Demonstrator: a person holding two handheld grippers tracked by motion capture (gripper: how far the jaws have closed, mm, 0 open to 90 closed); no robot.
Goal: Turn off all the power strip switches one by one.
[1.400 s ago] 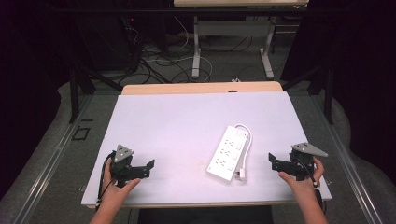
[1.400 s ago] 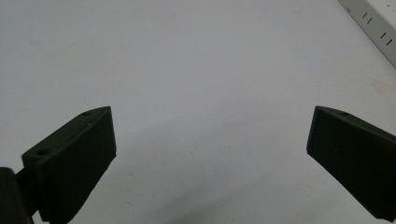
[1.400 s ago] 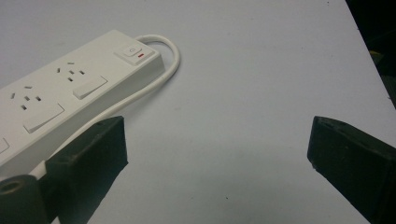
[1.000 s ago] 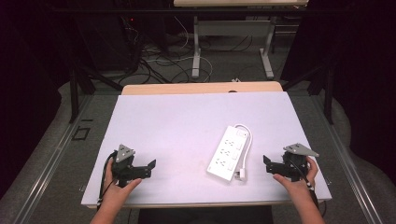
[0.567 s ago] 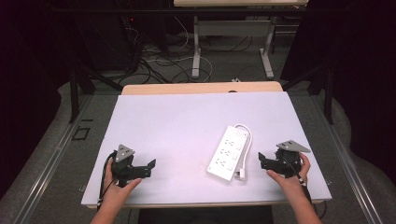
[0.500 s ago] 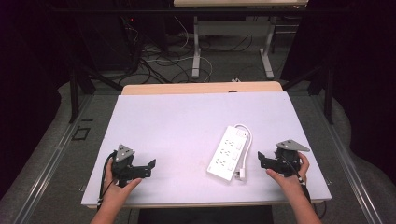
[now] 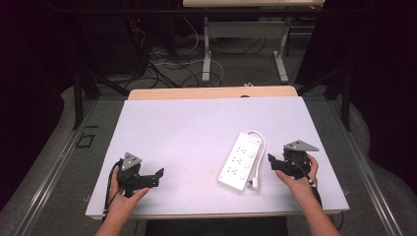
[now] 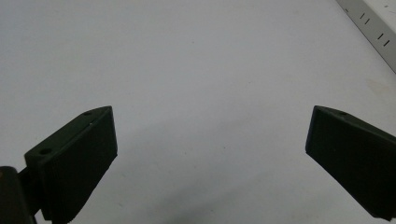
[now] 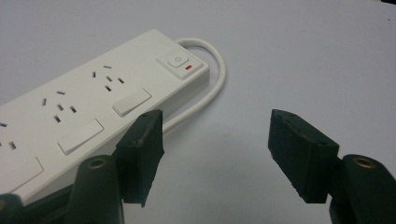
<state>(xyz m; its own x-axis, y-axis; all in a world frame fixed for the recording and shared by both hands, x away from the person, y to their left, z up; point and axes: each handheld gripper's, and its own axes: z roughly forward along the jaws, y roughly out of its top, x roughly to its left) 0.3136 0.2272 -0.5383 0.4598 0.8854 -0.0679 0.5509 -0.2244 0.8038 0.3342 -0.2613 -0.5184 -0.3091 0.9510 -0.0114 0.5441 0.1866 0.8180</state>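
Right gripper (image 9: 215, 154) beside white power strip (image 7: 241, 161) at table's (image 7: 187, 128) near right, jaws just closing yet empty, cable (image 9: 212, 88) ahead. Left gripper (image 8: 210, 149) agape, empty. Best centred squarely on the strip's edge before clamping.

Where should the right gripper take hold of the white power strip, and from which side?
Probably across the narrow width of the power strip, from above at its near end. It lies flat with long parallel sides; its cable loops along the edge beside the right gripper, whose jaws, just narrowing, hold nothing.
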